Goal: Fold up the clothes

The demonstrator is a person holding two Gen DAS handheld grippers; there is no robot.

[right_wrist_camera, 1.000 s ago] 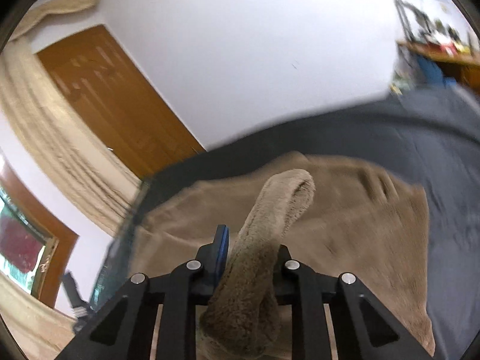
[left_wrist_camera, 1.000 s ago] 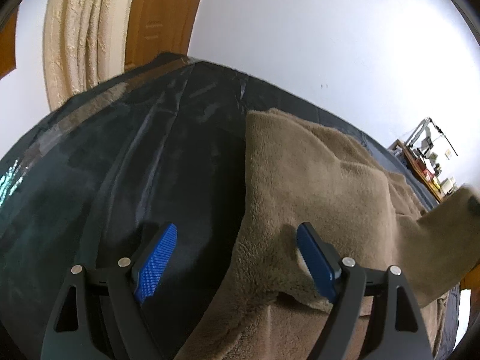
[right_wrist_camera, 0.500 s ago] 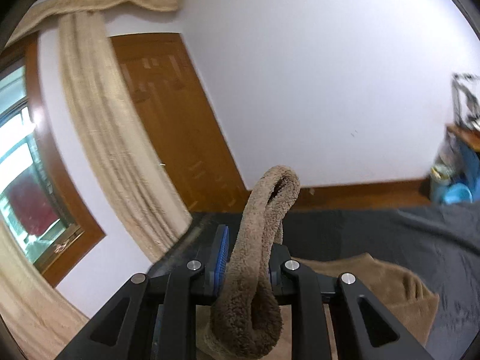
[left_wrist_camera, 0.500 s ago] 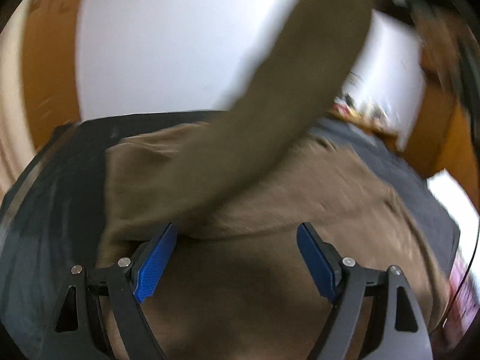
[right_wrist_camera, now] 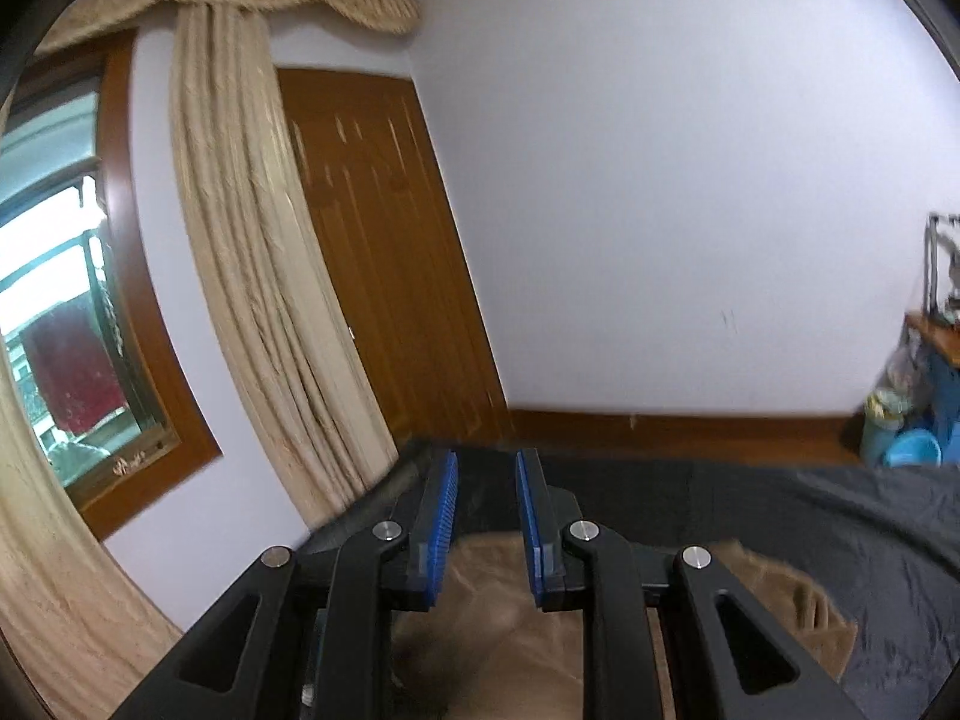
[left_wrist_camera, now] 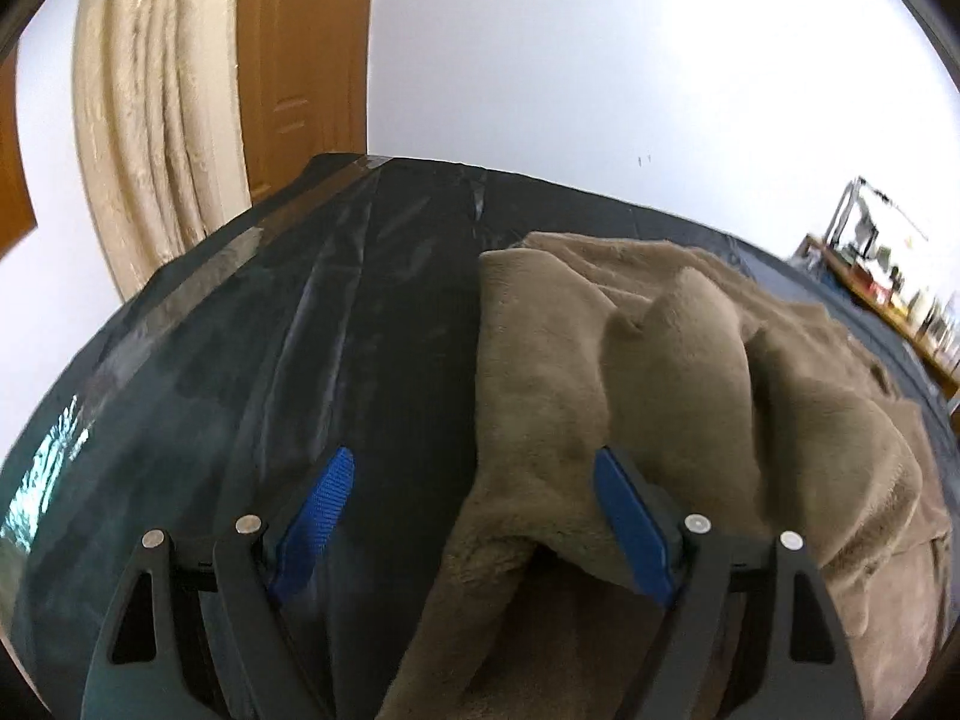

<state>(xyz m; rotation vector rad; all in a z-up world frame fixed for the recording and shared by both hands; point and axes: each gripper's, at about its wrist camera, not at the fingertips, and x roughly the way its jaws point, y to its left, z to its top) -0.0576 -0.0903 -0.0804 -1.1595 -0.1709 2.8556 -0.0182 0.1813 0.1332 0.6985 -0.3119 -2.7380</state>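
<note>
A brown fleece garment [left_wrist_camera: 690,372] lies bunched on a dark sheet [left_wrist_camera: 300,312], its left edge running down between my left fingers. My left gripper [left_wrist_camera: 474,510] is open low over that edge, with one blue pad over the sheet and the other over the fleece. In the right wrist view the same garment [right_wrist_camera: 492,612] shows below the fingers. My right gripper [right_wrist_camera: 486,516] is raised above it, its blue pads a narrow gap apart with nothing between them.
The dark sheet [right_wrist_camera: 810,510] covers a wide flat surface. A beige curtain [right_wrist_camera: 252,276], a wooden door [right_wrist_camera: 384,252] and a window [right_wrist_camera: 54,324] stand to the left. A cluttered shelf [left_wrist_camera: 870,276] and a blue tub [right_wrist_camera: 912,447] sit at the far right.
My right gripper has let go of the fleece strip it held and now stands empty. The lifted part of the garment has dropped onto the pile. The left gripper stayed open.
</note>
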